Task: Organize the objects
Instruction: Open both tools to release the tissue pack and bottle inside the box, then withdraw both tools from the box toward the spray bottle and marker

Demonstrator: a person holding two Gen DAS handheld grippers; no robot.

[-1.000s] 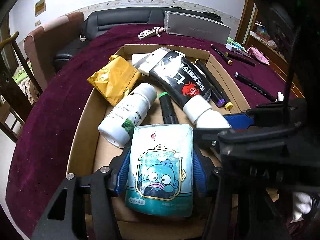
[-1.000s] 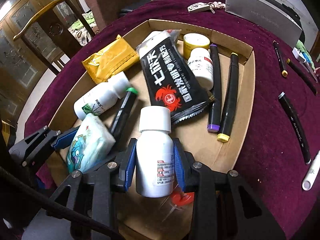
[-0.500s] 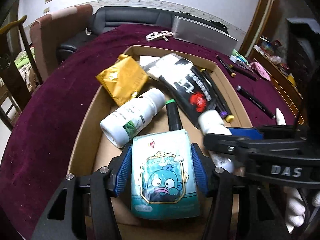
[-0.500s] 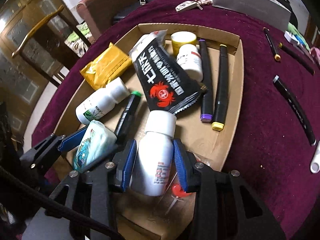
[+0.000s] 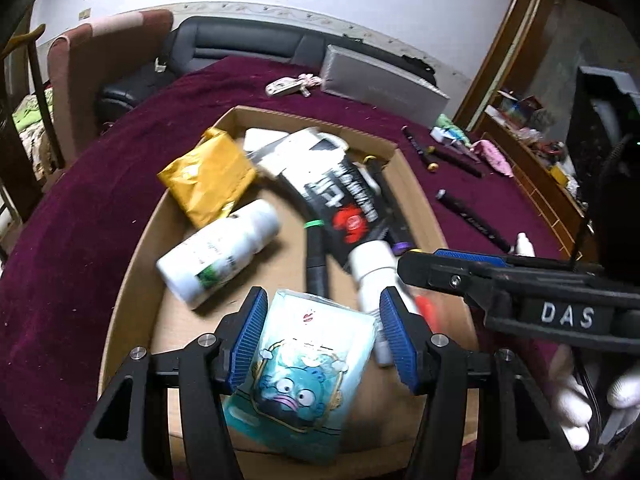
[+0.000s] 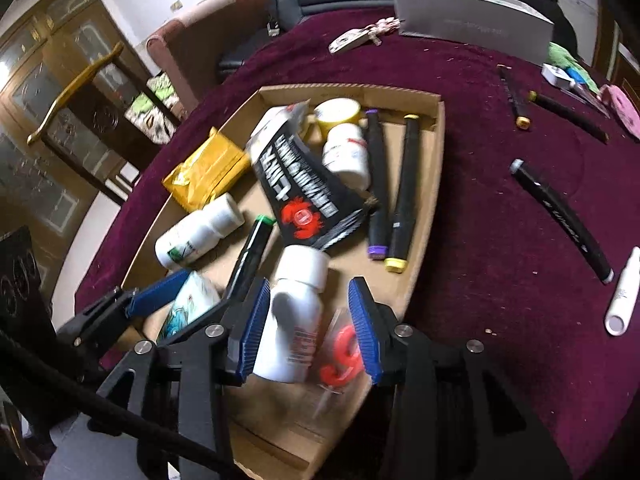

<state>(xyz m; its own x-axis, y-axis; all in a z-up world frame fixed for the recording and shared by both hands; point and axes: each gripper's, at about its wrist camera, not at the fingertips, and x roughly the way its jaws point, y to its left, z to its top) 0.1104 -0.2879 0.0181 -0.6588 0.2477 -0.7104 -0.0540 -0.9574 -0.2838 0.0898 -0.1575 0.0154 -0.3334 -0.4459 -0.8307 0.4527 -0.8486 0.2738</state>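
Teal tissue pack [image 5: 298, 376] lies at the near end of the cardboard tray [image 5: 132, 264], between the blue pads of the left gripper [image 5: 320, 336]. Jaws about half open; left pad against the pack's edge, right pad showing a slim gap at the top corner, so a firm clamp cannot be confirmed from this view

White pill bottle [image 6: 294, 316] lies in the tray's near right corner, cap pointing away, between the pads of the right gripper [image 6: 308, 330]. These jaws have just been opening: left pad close to the bottle wall, right pad clearly apart from it, a red plastic piece [image 6: 340, 356] in a clear bag lying in that gap. Bottle released, resting on the tray floor

Tray contents crowded: black sachet [image 6: 298, 184], yellow packet [image 6: 206, 172], second white bottle [image 6: 196, 232], green-capped marker [image 6: 252, 252], two markers [image 6: 394, 192] along the right wall. Bare cardboard only at the near right corner

Outside the tray, the maroon table [image 6: 500, 220] carries loose markers [image 6: 560, 216] to the right, well apart from the tray wall; open cloth between
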